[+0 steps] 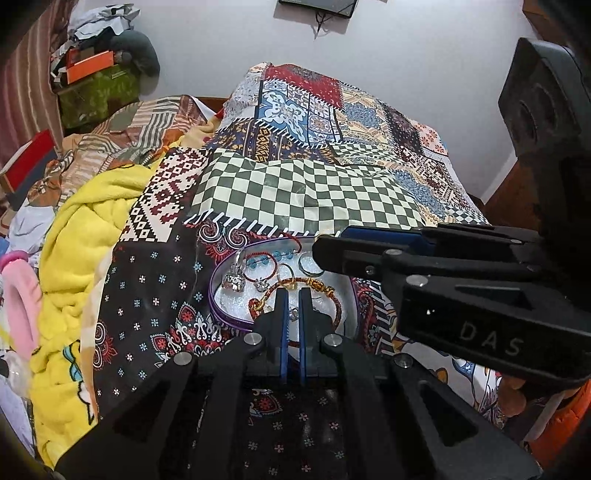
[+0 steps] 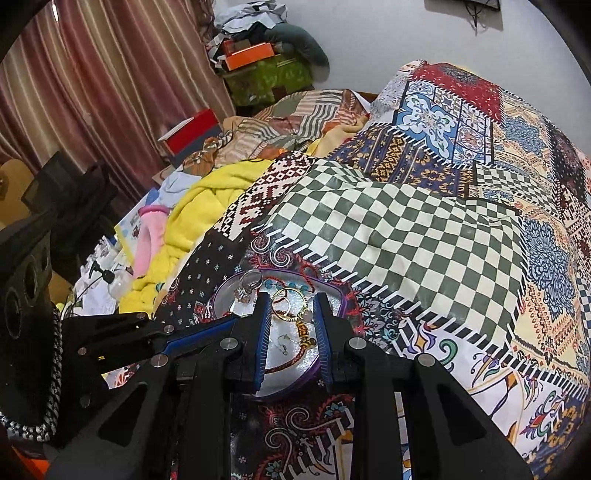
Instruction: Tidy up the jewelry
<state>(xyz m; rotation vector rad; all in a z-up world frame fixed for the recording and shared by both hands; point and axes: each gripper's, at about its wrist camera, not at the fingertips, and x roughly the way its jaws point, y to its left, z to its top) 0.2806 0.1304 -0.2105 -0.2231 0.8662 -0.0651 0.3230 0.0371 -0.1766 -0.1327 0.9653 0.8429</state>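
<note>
The braided bracelet point(image 2: 295, 360), light and limp, lay in the tray point(image 2: 341, 301); best pinched at its 12 o'clock bead clasp. Right gripper point(image 2: 290, 325) jaws stood open; left gripper point(image 1: 291, 314) jaws nearly closed, gripping nothing visible.

A home bedroom; a bed under a patchwork quilt point(image 1: 325, 122), curtains point(image 2: 92, 74), piled clothes point(image 2: 258, 22).
</note>
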